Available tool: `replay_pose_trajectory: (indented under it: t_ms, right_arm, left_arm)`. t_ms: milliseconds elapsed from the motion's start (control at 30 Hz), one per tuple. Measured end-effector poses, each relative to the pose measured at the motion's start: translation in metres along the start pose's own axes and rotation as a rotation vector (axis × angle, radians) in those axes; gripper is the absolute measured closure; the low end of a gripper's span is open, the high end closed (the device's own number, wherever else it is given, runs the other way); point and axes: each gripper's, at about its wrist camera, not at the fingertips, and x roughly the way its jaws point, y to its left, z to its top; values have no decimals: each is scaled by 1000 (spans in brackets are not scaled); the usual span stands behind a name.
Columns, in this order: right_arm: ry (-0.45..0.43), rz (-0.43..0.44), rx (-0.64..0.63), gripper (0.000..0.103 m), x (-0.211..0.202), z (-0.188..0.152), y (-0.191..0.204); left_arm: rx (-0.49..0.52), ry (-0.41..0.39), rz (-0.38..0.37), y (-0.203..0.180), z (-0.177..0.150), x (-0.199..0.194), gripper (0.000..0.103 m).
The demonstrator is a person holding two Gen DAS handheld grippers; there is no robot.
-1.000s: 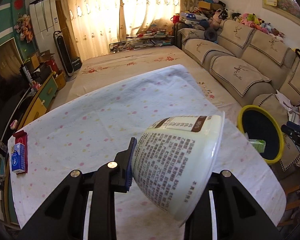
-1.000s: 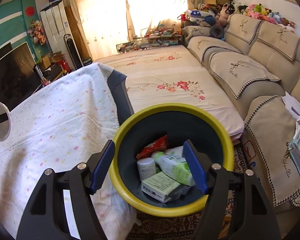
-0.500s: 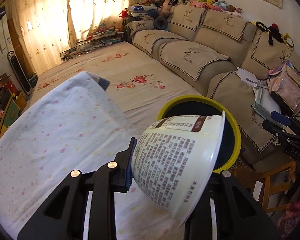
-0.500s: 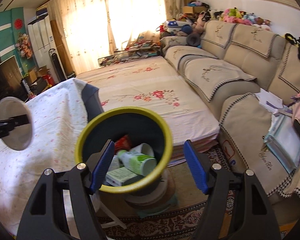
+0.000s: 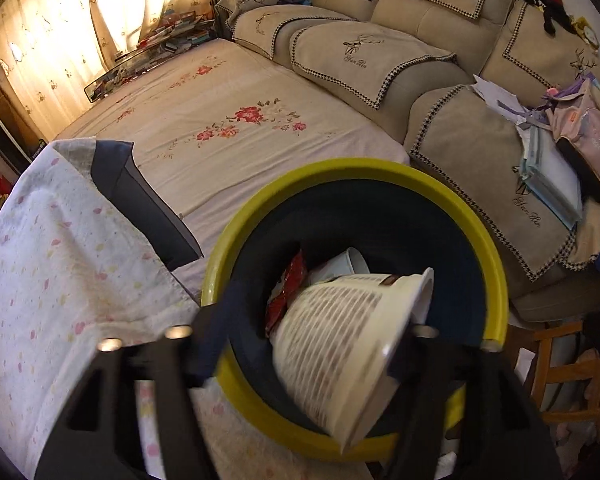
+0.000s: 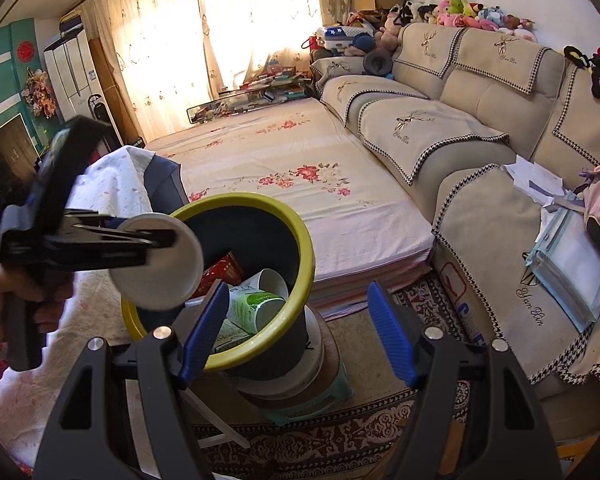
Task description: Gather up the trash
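My left gripper (image 5: 304, 340) is over the yellow-rimmed dark bin (image 5: 380, 172). Its jaws have spread, and the white printed paper bowl (image 5: 340, 344) sits blurred between them, leaning on the right finger over the bin's mouth. The bin holds a red wrapper (image 5: 290, 284) and a white cup (image 5: 348, 264). In the right wrist view the left gripper (image 6: 156, 240) shows with the bowl's round base (image 6: 156, 268) at the bin's (image 6: 300, 240) left rim. My right gripper (image 6: 296, 332) is open and empty, in front of the bin.
A table with a white spotted cloth (image 5: 60, 272) lies left of the bin. A flowered mattress (image 6: 300, 172) is behind it, a beige sofa (image 6: 480, 120) with papers and a bag to the right. The bin stands on a stool (image 6: 312, 400) over a patterned rug.
My left gripper carried the bowl right from over the table to above the bin and its jaws have spread. My right gripper drew back and right from the bin.
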Motion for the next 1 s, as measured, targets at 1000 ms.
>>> replay_pose_trajectory:
  t_ms: [1000]
  right_arm:
    - [-162,249,-291,7,-102,-22,175]
  left_arm:
    - [-654,-358,495,206,-383,-328,5]
